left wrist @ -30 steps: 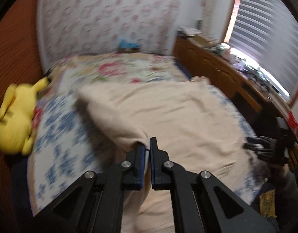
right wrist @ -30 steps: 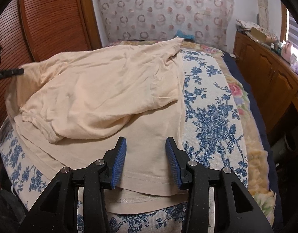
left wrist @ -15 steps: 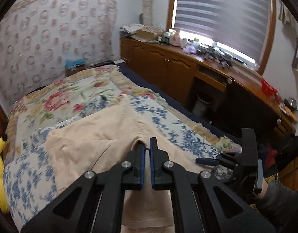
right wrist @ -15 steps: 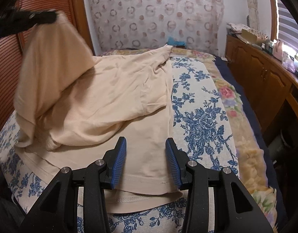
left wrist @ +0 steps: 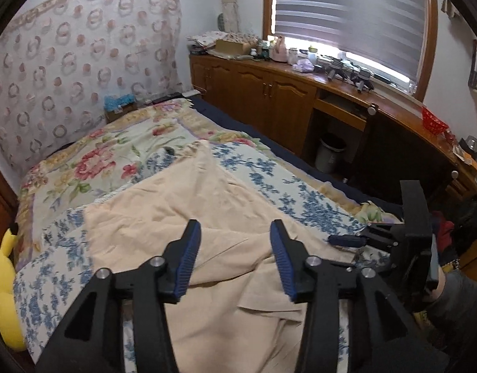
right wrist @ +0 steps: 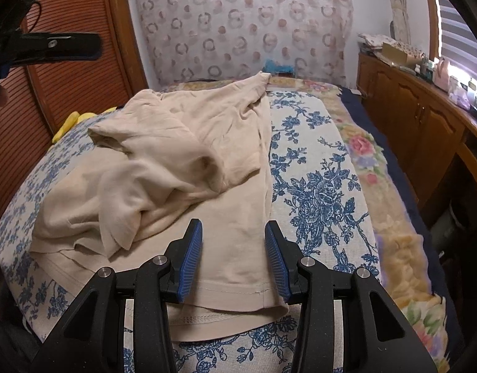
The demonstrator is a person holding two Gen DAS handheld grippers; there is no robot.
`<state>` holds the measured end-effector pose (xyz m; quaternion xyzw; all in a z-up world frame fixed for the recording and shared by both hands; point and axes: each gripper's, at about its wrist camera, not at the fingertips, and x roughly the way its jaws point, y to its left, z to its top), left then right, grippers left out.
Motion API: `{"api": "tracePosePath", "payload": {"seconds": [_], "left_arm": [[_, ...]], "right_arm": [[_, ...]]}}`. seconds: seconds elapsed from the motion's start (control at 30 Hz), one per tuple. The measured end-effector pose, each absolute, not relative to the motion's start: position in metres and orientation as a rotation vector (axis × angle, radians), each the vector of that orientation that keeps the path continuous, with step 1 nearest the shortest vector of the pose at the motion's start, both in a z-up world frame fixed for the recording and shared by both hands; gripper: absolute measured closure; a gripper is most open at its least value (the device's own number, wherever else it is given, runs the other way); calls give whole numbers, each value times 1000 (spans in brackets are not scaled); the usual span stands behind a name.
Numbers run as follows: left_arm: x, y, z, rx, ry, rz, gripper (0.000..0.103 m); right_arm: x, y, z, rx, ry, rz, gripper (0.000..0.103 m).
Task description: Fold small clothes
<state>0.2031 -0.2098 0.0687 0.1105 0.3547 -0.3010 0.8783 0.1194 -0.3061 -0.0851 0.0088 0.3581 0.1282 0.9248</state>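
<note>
A beige T-shirt lies on the blue-flowered bed cover, its left part thrown over the middle in a loose, crumpled fold. In the left wrist view the same shirt spreads below my left gripper. Its jaws are opening, and nothing is pressed between the blue pads. My right gripper stands open just above the shirt's near hem, with the cloth beneath it and not pinched. The right gripper also shows at the bed's right edge, and the left gripper hangs high at the upper left.
A yellow plush toy lies at the bed's left edge. Wooden cabinets with a cluttered top run along the right under the window. A waste bin stands below the desk. A louvred wooden door flanks the left side.
My left gripper carried the pinched side of the shirt across to the right, then opened and let it go. The cloth dropped into a crumpled fold. The right gripper stayed put.
</note>
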Motion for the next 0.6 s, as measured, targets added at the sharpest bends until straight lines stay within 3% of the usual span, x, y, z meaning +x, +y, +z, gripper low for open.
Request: {"api": "tracePosePath", "payload": {"seconds": [0.2,0.6], "left_arm": [[199,-170,55,213,753,-573,45],[186,-92,-10,157,832,-416,45]], "right_arm": [[121,-306,-87,21,750,269,61],[118,-303,-78,-2,729,265,61]]}}
